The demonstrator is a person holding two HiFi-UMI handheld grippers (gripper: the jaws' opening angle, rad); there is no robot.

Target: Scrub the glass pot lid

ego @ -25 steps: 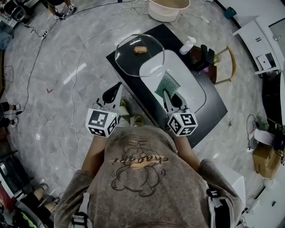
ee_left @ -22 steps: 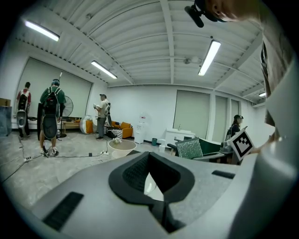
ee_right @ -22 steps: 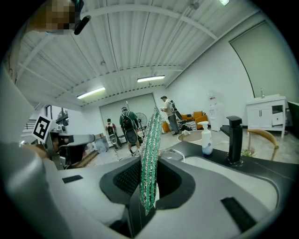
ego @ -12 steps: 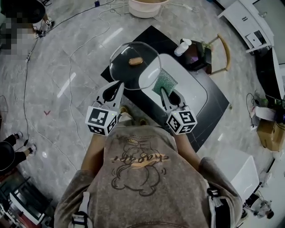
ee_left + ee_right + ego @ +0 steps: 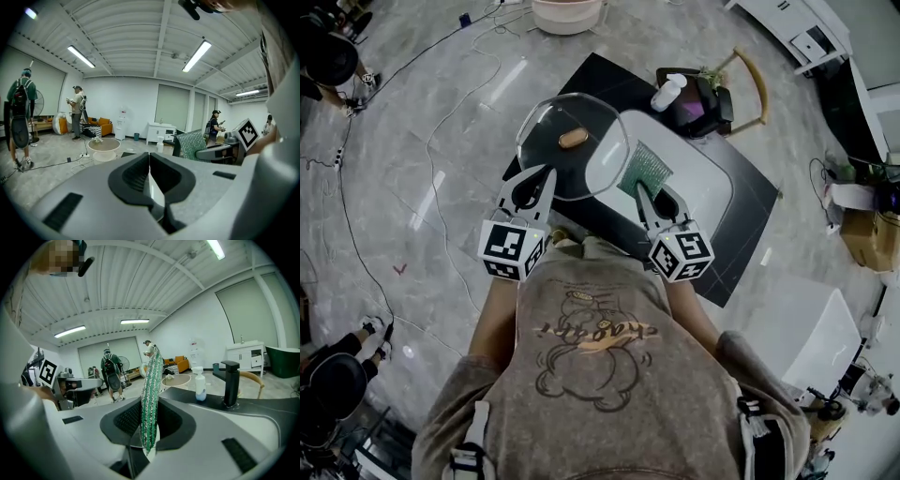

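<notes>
Gleaming round glass lid (image 5: 569, 157) beside glittery green mesh scrub pad (image 5: 645, 170)

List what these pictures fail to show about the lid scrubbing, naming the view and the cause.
- Head view: whether the green mesh scrub pad in the right gripper touches the round clear glass pot lid; seen from above, depth is lost.
- Left gripper view: the lid's face; only a thin pale edge shows between the left gripper's shut jaws.
- Head view: the white spray bottle's label, too small.
</notes>
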